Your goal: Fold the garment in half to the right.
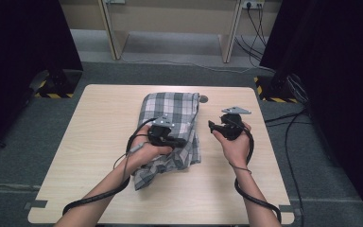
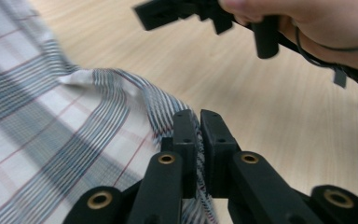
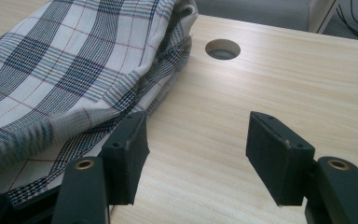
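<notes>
Now our left hand-held gripper [image 2: 198, 122] pinches the plaid cloth's [image 1: 172, 130] edge, while our right hand-held gripper [image 3: 196, 154] stands spread over the bare desk [image 1: 90, 142].

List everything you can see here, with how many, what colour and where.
Plaid cloth: one, grey, white and dark checks, folded at table centre.
Table: one, light wood, with a round hole near the far edge.
Wooden frame legs: two, pale, on the floor beyond.
Floor cables: several, black, right side.
Left gripper: one, black, shut on the cloth's edge.
Right gripper: one, black, open above bare table beside the cloth.
Hands: two, each holding a gripper.
</notes>
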{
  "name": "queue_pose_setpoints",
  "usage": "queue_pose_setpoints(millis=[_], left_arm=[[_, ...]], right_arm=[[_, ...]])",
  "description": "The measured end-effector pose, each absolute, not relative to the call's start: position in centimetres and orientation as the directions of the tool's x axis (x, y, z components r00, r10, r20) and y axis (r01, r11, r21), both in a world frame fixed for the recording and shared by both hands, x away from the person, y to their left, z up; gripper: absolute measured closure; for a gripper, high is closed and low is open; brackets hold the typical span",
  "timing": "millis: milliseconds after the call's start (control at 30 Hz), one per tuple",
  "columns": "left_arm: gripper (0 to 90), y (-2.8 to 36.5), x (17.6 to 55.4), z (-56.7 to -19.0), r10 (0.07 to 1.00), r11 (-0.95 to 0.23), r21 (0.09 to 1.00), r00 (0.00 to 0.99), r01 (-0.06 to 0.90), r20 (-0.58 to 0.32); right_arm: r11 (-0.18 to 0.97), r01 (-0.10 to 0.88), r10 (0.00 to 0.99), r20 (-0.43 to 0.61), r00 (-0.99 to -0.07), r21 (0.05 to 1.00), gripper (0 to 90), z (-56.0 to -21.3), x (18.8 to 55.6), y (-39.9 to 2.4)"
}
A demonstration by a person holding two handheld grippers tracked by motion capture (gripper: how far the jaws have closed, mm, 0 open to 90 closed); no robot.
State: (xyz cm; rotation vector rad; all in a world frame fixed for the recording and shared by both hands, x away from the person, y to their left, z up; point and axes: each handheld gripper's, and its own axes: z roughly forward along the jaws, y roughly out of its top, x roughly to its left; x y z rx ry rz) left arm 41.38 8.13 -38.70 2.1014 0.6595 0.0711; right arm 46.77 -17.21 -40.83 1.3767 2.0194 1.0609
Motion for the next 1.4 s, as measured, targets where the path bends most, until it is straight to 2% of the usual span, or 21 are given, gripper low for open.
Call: queue_pose_setpoints(millis=[233,433,533,767,933,1400], left_arm=[[70.7,6.3,40.8,-38.6,0.398,-0.490,0.793,0.902,0.361,-0.164],[47.7,8.1,41.2,-37.6,0.485,-0.487,0.813,0.873,0.319,-0.052],[39.9,9.6,41.6,-37.2,0.532,-0.489,0.813,0.847,0.317,-0.010],[30.9,13.4,42.3,-37.0,0.614,-0.475,0.809,0.789,0.348,0.021],[27.9,15.7,42.4,-37.3,0.649,-0.474,0.808,0.759,0.351,0.050],[27.6,20.3,42.3,-38.1,0.729,-0.434,0.810,0.682,0.394,0.058]], right_arm=[[0.193,0.544,0.920,0.042,-0.390,0.817,38.7,-40.5,46.4,-17.4],[0.200,0.540,0.913,0.044,-0.405,0.818,36.0,-40.3,46.2,-17.2],[0.205,0.543,0.912,0.042,-0.408,0.814,34.3,-40.4,46.1,-17.2],[0.219,0.549,0.910,0.035,-0.414,0.806,29.9,-40.8,46.2,-17.0],[0.224,0.551,0.908,0.033,-0.417,0.804,29.1,-40.9,46.1,-17.1],[0.228,0.547,0.907,0.029,-0.420,0.806,28.8,-40.8,45.8,-16.9]])
